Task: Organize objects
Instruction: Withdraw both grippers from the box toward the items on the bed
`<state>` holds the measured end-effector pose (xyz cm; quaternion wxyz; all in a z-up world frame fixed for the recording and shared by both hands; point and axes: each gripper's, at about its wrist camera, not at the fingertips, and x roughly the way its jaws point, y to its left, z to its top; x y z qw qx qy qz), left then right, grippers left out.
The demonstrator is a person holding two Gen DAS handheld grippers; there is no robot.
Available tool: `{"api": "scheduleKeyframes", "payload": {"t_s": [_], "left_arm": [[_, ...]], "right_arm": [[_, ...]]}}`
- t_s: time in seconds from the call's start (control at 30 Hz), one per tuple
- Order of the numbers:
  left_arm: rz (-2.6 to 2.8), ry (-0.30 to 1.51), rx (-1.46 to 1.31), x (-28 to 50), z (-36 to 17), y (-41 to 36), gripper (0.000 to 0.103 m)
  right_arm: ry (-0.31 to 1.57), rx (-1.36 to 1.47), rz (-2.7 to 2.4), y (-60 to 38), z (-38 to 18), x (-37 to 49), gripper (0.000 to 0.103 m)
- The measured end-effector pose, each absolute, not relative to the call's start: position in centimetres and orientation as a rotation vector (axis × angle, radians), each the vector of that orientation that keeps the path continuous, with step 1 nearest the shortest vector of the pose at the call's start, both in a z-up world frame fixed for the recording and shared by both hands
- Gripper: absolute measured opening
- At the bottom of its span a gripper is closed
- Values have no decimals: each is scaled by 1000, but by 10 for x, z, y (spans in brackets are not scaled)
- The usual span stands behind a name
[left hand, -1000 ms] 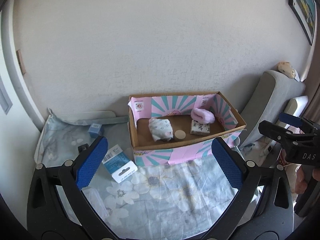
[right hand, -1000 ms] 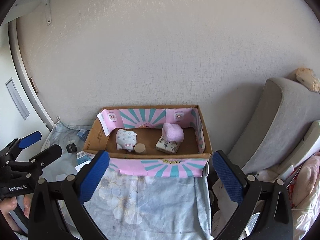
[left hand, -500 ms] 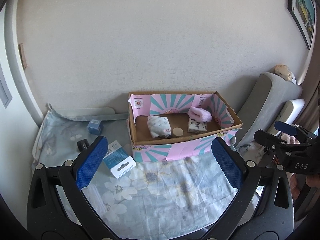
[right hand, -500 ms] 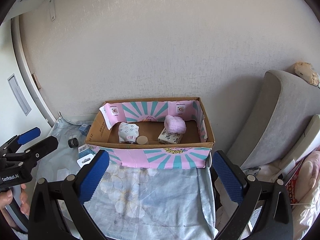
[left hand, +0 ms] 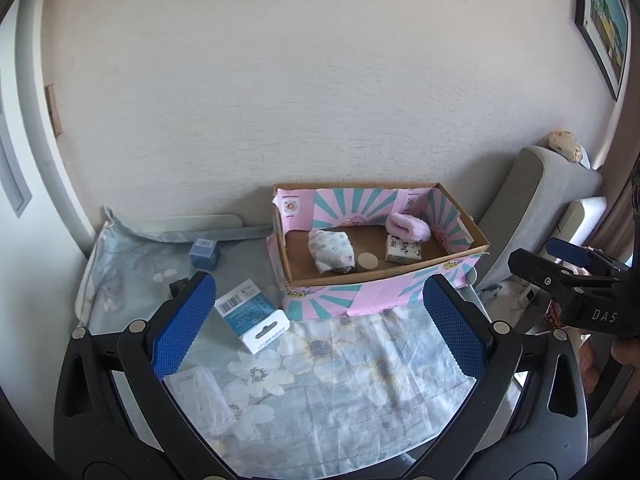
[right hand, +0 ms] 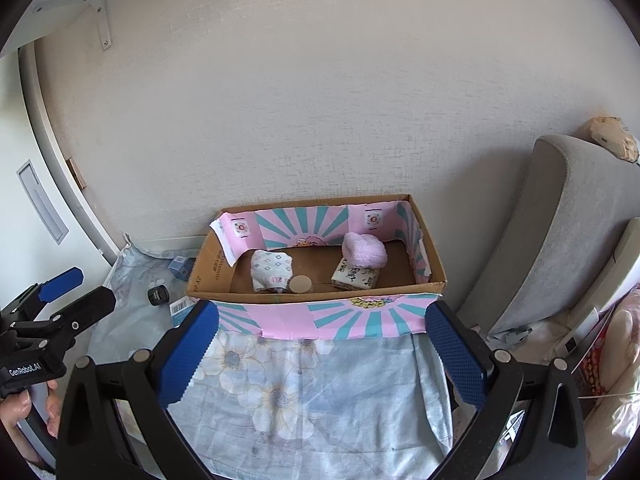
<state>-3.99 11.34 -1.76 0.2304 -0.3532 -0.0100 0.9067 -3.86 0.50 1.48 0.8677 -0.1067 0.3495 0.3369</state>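
Two grippers hover with jaws spread wide and empty over a floral cloth (left hand: 340, 380) on the desk. At the back stands an open carton (left hand: 380, 276) with pink lining, already holding a few small things. Loose items lie left of it: a blue-and-white packet (left hand: 252, 316) just beside the carton's near left corner, long axis running diagonally, right in front of the left gripper (left hand: 316, 328). The right gripper (right hand: 320, 348) faces the carton, farther from the packet.
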Motion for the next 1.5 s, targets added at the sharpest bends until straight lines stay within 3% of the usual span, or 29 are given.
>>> {"api": "scheduleKeyframes", "payload": {"t_s": [0.6, 0.93, 1.5], "left_arm": [[2544, -47, -989, -41, -18, 4, 103], [2433, 31, -943, -41, -28, -27, 103], [2070, 234, -997, -40, -168, -11, 103]], "right_arm": [[743, -242, 803, 85, 2, -103, 103], [722, -277, 889, 117, -7, -120, 103], [790, -433, 1055, 160, -133, -108, 103]]}}
